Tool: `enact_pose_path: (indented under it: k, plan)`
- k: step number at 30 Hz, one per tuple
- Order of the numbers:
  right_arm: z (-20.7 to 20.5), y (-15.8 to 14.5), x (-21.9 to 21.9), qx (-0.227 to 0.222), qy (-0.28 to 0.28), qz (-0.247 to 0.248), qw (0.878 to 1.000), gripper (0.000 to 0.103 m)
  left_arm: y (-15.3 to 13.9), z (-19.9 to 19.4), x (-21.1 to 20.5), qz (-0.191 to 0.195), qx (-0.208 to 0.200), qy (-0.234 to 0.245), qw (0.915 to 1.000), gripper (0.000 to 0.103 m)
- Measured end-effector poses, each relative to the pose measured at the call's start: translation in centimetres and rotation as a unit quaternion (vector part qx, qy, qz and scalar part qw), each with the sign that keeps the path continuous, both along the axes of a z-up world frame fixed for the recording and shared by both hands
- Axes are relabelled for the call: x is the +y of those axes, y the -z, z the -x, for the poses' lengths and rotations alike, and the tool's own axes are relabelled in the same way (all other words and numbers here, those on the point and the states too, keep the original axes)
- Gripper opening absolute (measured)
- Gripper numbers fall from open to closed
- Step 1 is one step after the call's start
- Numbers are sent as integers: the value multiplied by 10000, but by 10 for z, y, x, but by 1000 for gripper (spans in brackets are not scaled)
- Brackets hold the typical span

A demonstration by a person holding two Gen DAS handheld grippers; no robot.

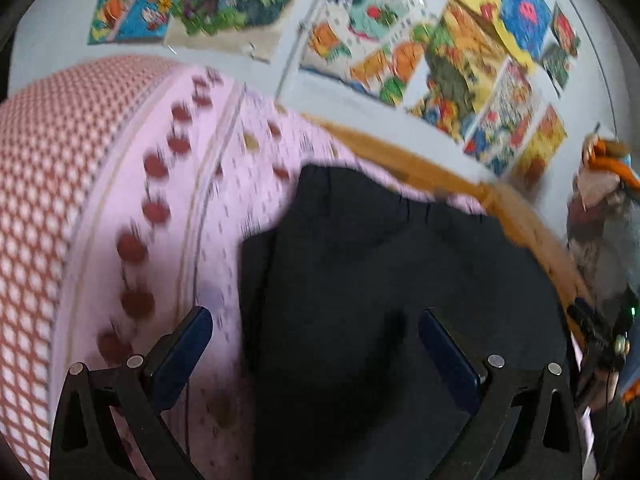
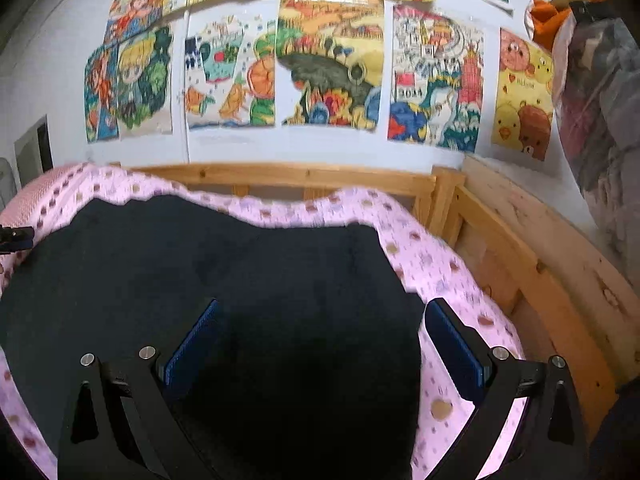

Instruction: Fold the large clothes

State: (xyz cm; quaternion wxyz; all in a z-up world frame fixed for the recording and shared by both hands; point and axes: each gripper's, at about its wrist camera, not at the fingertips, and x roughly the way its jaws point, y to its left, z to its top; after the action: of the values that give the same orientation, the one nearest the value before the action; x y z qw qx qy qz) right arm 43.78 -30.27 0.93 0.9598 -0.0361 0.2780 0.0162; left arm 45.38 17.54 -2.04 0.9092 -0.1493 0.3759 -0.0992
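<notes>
Between folds — left gripper point(image 1: 316, 344) and right gripper point(image 2: 322, 336) wide apart, empty, above dark garment point(image 2: 208, 264) — next, pinching an edge.

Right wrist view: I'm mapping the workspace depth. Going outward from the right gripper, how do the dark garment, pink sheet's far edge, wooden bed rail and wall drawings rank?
1. Dark garment, directly under the open right gripper.
2. Pink sheet, its far edge just beyond the garment.
3. Wooden bed rail, behind the sheet.
4. Wall drawings, farthest, above the rail.
</notes>
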Motion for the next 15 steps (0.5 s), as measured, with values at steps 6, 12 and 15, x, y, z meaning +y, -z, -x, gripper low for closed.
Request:
enact_pose_path:
  k: [6, 12, 15]
  plan:
    - [4, 21, -14, 397, -12, 66, 9992, 99, 21, 5, -10, 42, 119, 403, 9991, 103]
    - [-3, 38, -25, 643, 131, -89, 9978, 99, 36, -2, -11, 269, 341, 644, 9970, 103]
    - [-9, 46, -28, 817, 116, -248, 9963, 99, 41, 0, -11, 285, 327, 680, 9967, 103]
